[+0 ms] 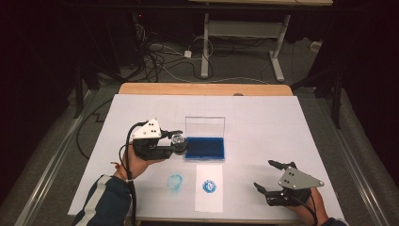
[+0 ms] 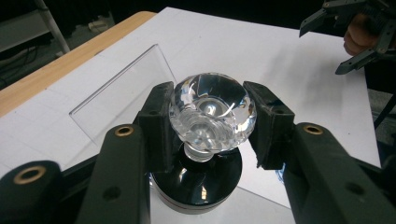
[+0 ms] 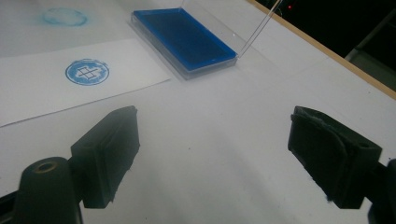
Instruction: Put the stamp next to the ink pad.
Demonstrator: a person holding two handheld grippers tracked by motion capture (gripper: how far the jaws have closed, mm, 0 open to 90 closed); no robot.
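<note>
Left gripper (image 1: 175,141) pinching stamp (image 2: 212,112) by crystal knob, just left of blue ink pad (image 1: 205,147). One print already on paper slip (image 1: 209,197). Looks like re-inking step: next move calls for level press onto pad. Right gripper (image 1: 273,176) spread, idle near right.
</note>
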